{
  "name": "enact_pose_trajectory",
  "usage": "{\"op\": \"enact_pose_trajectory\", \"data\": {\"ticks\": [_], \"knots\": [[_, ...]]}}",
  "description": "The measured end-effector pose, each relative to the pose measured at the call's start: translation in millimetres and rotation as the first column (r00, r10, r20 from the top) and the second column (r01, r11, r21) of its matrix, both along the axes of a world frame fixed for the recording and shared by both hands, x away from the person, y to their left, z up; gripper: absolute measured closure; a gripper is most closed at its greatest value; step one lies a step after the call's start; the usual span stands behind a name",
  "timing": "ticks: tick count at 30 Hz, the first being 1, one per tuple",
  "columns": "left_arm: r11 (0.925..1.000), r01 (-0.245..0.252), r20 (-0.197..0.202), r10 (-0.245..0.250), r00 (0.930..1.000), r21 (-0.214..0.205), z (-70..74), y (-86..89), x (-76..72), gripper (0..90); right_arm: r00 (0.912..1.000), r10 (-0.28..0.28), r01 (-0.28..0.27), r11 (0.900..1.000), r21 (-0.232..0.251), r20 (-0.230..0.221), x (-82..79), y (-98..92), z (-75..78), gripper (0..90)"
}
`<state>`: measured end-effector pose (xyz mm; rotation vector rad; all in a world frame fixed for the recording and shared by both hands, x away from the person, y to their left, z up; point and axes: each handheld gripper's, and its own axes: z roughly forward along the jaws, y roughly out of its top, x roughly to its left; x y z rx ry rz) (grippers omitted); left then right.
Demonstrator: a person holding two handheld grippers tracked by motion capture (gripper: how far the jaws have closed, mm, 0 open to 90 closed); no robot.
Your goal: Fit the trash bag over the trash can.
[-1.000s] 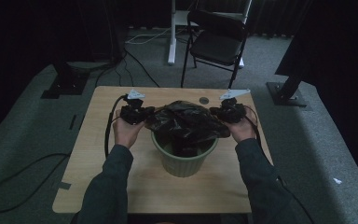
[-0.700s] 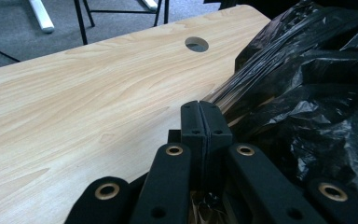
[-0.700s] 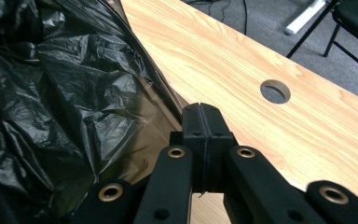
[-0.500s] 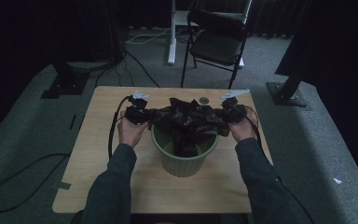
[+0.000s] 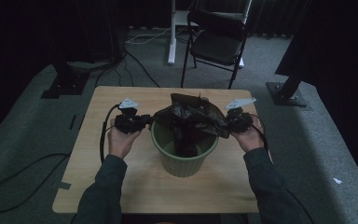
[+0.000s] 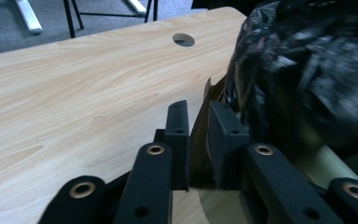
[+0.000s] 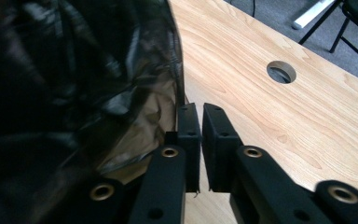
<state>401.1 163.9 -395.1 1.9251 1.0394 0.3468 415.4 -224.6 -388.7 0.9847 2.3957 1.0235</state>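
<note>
1. High view: a person's two hands hold grippers on either side of a green bin [image 5: 182, 156] that stands on a pale wood table [image 5: 121, 186]. The left gripper [image 5: 145, 122] sits at the bin's left rim, and the right gripper [image 5: 230, 122] at its right rim.
2. A black bag [image 5: 191, 116] is stretched between the two sets of fingers, draped over the bin's mouth, with its middle hanging down inside.
3. Room, same view: grey carpet [image 5: 23, 154] surrounds the table; a black folding chair [image 5: 216, 42] stands beyond the grippers, a white post [image 5: 172, 32] beside it, dark stand bases to either side, and a cable [image 5: 14, 182] loops on the floor outward of the left hand.
4. Left gripper view: the left fingers [image 6: 177, 135] have just been opening. A narrow gap shows, with a thin brownish edge of bag film standing in it; the pads no longer squeeze it.
5. The bulk of the bag [image 6: 307, 74] lies just right of the fingertips, touching the right-hand finger. Bare wood grain spreads to their left, and a round hole [image 6: 183, 40] in the tabletop lies beyond the tips.
6. Right gripper view: the right fingers [image 7: 189, 135] have also just been opening and stand slightly apart. The slot looks empty at the tips; whether film lies deeper in it I cannot tell.
7. The bag [image 7: 74, 93] hangs just left of the fingers, its edge against the left-hand one. Wood runs off to the right, with the hole [image 7: 281, 72] beyond and right of the tips.
</note>
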Motion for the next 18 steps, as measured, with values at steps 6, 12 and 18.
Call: {"op": "enact_pose_trajectory", "data": {"ticks": [6, 12, 18], "knots": [[0.9993, 0.031, 0.053, -0.03, 0.9982, -0.019, 12.2, 8.2, -14.9, 65.5, 0.9998, 0.013, -0.012, 0.9999, -0.003, 0.014, -3.6, -1.2, 6.8, 84.8], [0.9962, 0.086, 0.099, -0.085, 0.9915, -0.009, 21.6, 5.0, -27.8, 57.8, 0.9995, 0.02, -0.02, 0.9998, -0.001, 0.023, -5.7, 1.1, 9.9, 86.0], [0.9844, 0.173, 0.114, -0.169, 0.9791, -0.031, 26.3, 1.0, -37.3, 48.4, 0.9993, 0.022, -0.022, 0.9998, 0.0, 0.029, -6.8, 0.2, 10.4, 86.4]]}}
